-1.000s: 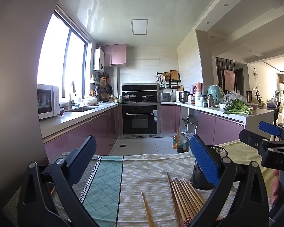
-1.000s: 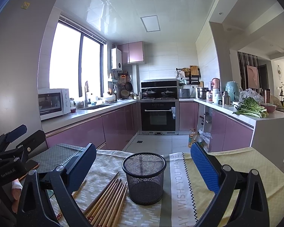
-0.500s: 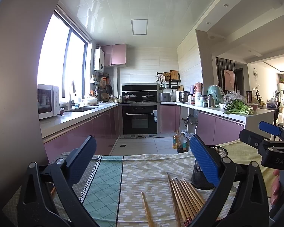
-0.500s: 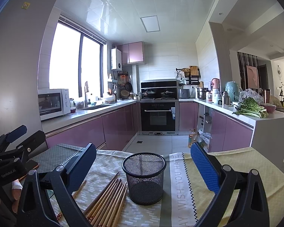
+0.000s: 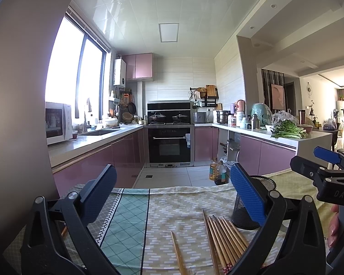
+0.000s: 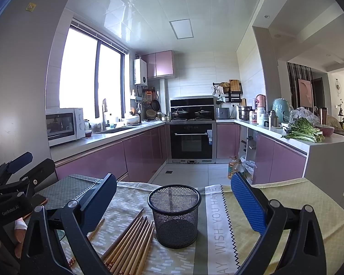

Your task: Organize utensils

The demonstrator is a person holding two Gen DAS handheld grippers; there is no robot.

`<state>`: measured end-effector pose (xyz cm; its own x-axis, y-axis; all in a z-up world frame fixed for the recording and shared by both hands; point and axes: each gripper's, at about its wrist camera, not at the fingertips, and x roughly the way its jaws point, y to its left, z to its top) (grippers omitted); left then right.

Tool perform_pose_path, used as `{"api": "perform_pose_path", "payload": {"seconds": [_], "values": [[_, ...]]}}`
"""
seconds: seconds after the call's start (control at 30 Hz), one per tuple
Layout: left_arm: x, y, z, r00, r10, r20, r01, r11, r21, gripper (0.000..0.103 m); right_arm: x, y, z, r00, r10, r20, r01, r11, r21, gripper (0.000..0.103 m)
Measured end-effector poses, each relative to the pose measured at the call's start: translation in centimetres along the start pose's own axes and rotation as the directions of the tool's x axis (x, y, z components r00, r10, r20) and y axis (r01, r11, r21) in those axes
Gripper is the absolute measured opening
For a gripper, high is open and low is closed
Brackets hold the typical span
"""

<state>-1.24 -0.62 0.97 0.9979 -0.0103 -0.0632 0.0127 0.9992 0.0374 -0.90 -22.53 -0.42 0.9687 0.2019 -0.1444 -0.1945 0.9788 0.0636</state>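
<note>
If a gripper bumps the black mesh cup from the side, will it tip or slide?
The mesh cup looks empty and open-wire, so probably light and easy to shove. It is taller than wide and stands on a tablecloth, so it may tip rather than slide.

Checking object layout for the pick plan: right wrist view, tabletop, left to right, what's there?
Left gripper → lone chopstick → bundle of chopsticks → mesh cup → "WISH YOU HAVE" stripe on the cloth.
</note>
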Motion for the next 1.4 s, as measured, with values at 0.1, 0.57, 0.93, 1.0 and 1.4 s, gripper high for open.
{"api": "perform_pose_path", "payload": {"seconds": [0.1, 0.57, 0.93, 1.0, 1.4], "values": [[0.09, 0.07, -0.21, 1.000, -0.001, -0.001, 0.001, 1.000, 0.000, 0.097, 0.00, -0.01, -0.02, 1.000, -0.001, 0.000, 0.001, 1.000, -0.001, 0.096], [0.11, 0.17, -0.32, 1.000, -0.001, -0.001, 0.001, 1.000, -0.001, 0.097, -0.12, -0.08, -0.16, 1.000, -0.001, 0.002, 0.001, 1.000, 0.002, 0.096], [0.08, 0.19, -0.33, 1.000, -0.001, -0.001, 0.001, 1.000, 0.000, 0.097, -0.01, -0.18, -0.20, 1.000, 0.000, 0.000, 0.000, 1.000, 0.006, 0.096], [0.07, 0.19, -0.34, 1.000, -0.001, 0.000, 0.001, 1.000, -0.001, 0.097, -0.03, -0.18, -0.21, 1.000, -0.002, 0.002, 0.002, 1.000, 0.004, 0.096], [0.07, 0.13, -0.33, 1.000, 0.000, -0.001, 0.000, 1.000, 0.001, 0.097, -0.04, -0.22, -0.33, 1.000, -0.002, 0.003, 0.002, 1.000, 0.006, 0.096]]}}
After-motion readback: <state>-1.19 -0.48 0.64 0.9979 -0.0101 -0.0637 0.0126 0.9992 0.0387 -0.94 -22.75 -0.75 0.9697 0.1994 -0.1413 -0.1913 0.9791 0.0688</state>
